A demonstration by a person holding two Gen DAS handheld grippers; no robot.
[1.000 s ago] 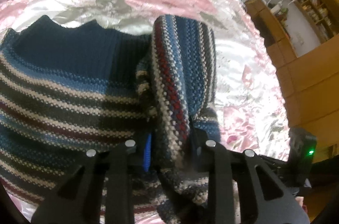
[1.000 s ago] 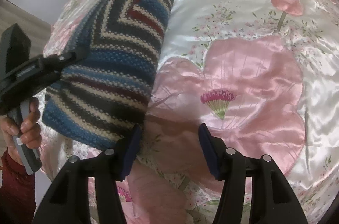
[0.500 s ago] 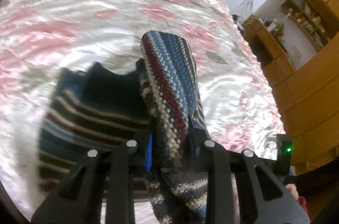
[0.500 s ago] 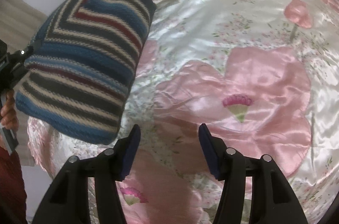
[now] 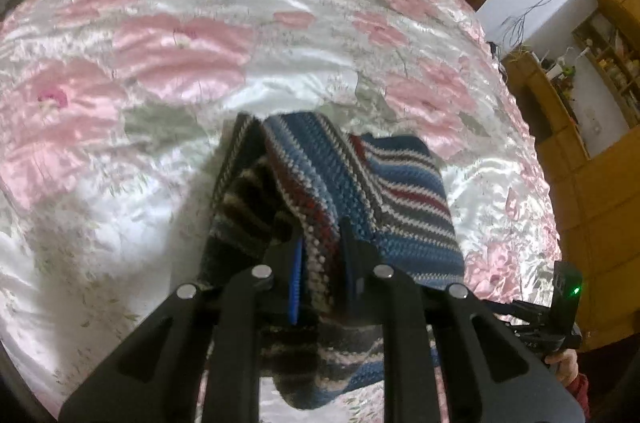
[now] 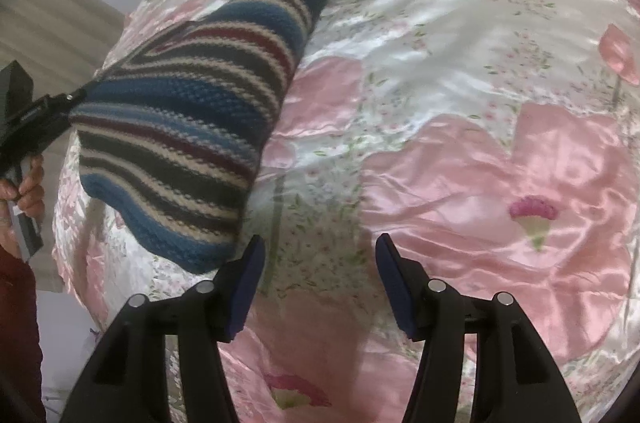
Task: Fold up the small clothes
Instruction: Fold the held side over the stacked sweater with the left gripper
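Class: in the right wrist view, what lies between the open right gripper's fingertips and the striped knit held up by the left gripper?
Only bare floral bedspread; right gripper, striped knit, left gripper.

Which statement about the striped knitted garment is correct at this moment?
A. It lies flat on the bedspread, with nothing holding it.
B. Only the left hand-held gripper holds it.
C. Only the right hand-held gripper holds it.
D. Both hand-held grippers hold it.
B: the left hand-held gripper is shut on the striped knitted garment, while the right hand-held gripper is open over the bedspread.
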